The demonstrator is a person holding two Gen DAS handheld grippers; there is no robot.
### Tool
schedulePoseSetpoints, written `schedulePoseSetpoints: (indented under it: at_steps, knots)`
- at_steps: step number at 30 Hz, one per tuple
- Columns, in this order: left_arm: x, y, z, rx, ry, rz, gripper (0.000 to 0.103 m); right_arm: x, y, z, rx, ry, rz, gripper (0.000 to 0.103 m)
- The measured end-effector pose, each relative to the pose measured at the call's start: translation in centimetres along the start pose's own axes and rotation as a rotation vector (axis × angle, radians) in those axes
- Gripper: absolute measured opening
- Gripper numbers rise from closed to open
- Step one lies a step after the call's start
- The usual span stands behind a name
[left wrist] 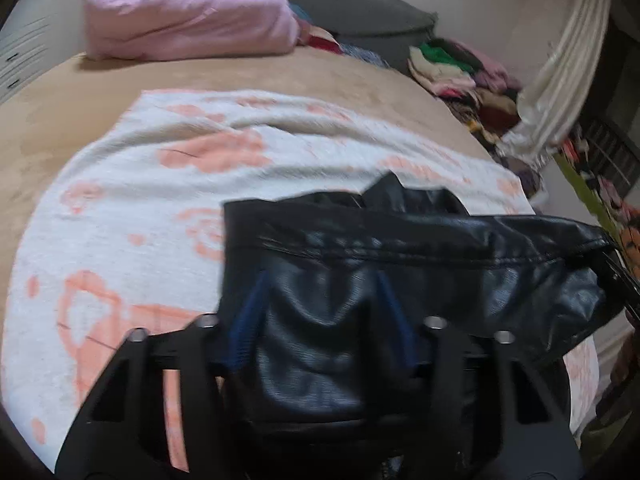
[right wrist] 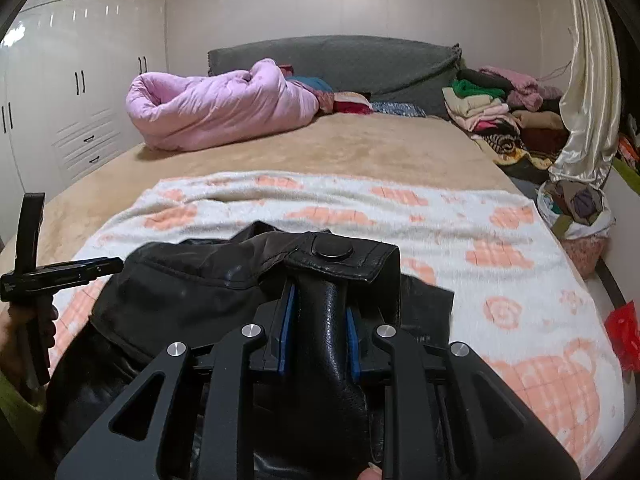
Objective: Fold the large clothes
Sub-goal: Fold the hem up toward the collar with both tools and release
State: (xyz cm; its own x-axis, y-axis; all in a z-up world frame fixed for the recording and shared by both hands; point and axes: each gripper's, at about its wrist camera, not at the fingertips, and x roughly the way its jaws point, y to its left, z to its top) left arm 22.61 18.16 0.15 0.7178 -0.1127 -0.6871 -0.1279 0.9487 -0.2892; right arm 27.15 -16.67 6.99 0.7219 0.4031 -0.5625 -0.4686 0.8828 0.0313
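- Gripping the black leather jacket (left wrist: 400, 256), the left claw (left wrist: 320, 308) is pinching a bunched fold between its blue pads; the garment is stretching ahead and rightward above the floral blanket (left wrist: 140, 200).
- Clamping the snap-tab edge, the right claw (right wrist: 320, 320) is holding the jacket directly ahead; folding is looking barely begun, with the garment crumpled and unflattened.

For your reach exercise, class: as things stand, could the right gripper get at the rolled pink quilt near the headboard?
Probably not yet. The right gripper is shut on the black leather garment, and the pink quilt lies far up the bed, beyond the flowered blanket.
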Motion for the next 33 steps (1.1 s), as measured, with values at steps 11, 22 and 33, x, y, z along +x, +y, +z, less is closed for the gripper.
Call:
schedulePoseSetpoints:
  at_steps: [11,22,33]
  knots:
    - [3.7,-0.6,-1.8,0.01,0.15,-0.006,0.019,0.6,-0.3,-0.2,0.002,0.011,-0.011,0.02]
    - [4.5,-0.8,-2.5,0.024,0.177,0.004,0.018,2.2,-1.4,-1.2,0.019,0.062,-0.04,0.023]
    - [4.5,-1.1,-2.5,0.039,0.176,0.016,0.018,2.9,-3.1,-3.0,0.087,0.121,-0.097,0.056]
